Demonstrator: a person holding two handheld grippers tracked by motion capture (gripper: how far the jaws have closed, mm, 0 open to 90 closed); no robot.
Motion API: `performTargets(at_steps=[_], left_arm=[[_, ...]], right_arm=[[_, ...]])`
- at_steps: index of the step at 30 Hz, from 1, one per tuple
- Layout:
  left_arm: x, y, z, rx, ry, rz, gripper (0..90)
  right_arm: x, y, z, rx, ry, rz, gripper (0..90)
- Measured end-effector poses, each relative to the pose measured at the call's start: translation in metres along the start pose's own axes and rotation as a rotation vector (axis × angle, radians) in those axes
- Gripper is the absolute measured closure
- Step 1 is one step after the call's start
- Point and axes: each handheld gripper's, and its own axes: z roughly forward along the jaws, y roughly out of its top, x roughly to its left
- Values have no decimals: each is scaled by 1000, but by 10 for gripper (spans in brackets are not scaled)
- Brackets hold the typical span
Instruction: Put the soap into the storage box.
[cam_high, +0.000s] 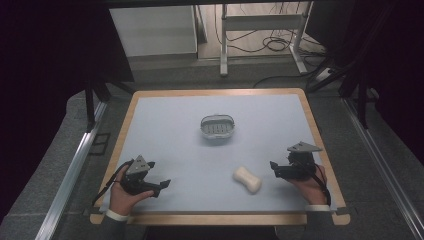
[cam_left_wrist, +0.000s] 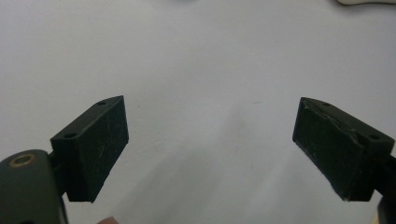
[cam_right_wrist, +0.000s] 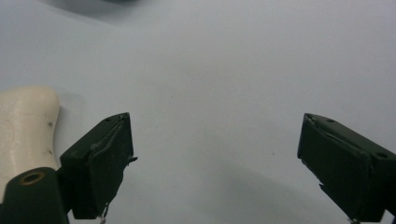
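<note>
Soap bar (cam_high: 247, 180) – just left of right tongs (cam_high: 278, 169) | both tongs wide, holding nothing; left tongs (cam_high: 159, 176) far | grip its narrow waist, then carry to soap dish (cam_high: 217, 127) ahead.

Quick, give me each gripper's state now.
Left gripper: jaws open, holding nothing.
Right gripper: jaws open, holding nothing; soap bar lies beside it.

No text, label, brand, number or sign can be read anywhere, though the dim high view might hide small print.
</note>
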Motion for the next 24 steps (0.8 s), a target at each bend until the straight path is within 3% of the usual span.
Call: performTargets(at_steps=[24], left_arm=[[-1, 0, 0, 3, 1, -3, 110]], right_arm=[[-7, -4, -3, 13, 35, 16, 167]])
